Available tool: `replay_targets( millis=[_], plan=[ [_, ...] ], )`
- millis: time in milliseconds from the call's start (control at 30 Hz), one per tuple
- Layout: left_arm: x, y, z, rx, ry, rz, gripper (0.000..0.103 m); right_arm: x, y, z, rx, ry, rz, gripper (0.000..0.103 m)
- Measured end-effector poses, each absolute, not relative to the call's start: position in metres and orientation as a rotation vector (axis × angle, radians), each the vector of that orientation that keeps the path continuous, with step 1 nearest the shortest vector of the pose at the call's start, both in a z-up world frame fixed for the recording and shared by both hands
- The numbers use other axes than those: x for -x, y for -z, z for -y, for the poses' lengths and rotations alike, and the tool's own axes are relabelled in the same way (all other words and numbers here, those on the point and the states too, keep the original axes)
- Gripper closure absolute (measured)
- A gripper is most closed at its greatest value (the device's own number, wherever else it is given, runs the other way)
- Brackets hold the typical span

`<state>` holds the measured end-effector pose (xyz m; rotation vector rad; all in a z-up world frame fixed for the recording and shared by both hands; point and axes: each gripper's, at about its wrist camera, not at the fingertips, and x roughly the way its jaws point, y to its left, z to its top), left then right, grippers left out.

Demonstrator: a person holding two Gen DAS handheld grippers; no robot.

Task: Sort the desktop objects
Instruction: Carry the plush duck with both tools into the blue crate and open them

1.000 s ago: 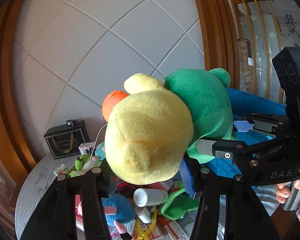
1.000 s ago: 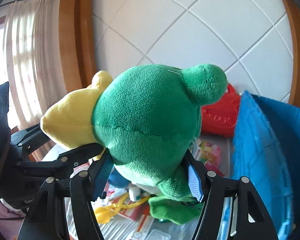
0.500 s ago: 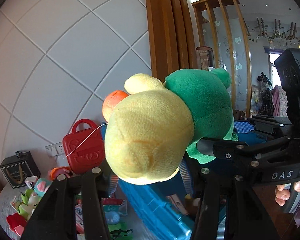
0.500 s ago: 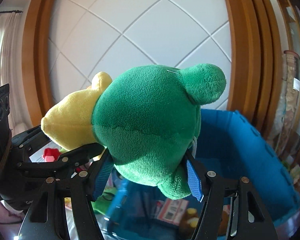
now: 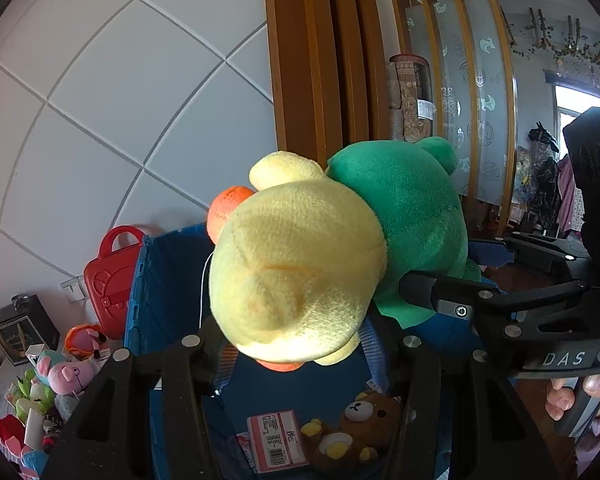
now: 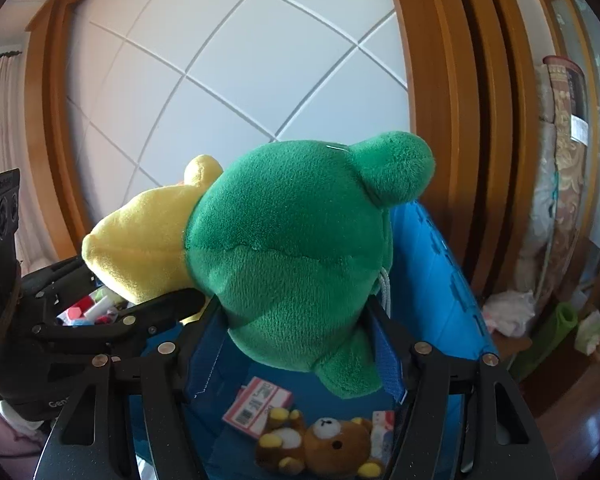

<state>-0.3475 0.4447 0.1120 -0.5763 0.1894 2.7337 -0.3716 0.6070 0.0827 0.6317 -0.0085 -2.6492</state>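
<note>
A yellow and green plush toy [image 5: 300,272] with orange parts fills both views. My left gripper [image 5: 296,344] is shut on its yellow end. My right gripper [image 6: 300,328] is shut on its green end [image 6: 292,256]. Both hold it in the air above an open blue bin [image 5: 152,280], whose wall also shows in the right wrist view [image 6: 440,280]. In the bin lie a brown bear plush [image 6: 324,446] and a pink and white packet [image 6: 256,406]; both also show in the left wrist view, the bear [image 5: 360,420] and the packet [image 5: 276,444].
A red toy case [image 5: 108,280] leans on the tiled wall left of the bin. A black box [image 5: 20,328], a pink pig plush [image 5: 66,374] and several small toys lie on the table at lower left. Wooden pillars stand behind.
Both grippers carried the plush from over the cluttered table rightward to above the blue bin; the bin's inside with the bear now lies below. The grips have not changed.
</note>
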Motion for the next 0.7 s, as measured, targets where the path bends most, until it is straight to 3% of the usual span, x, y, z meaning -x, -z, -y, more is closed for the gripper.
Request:
replay_targets(
  millis=[200, 700],
  plan=[
    [0.356, -0.103, -0.461, 0.599, -2.78, -0.228, 0.049, 0.388, -0.081, -0.623, -0.625, 2.645, -0.009, 0.043],
    [0.359, -0.106, -0.458, 0.608, -2.85, -0.223, 0.049, 0.405, -0.075, -0.627, -0.647, 2.723, -0.056, 0.043]
  ],
)
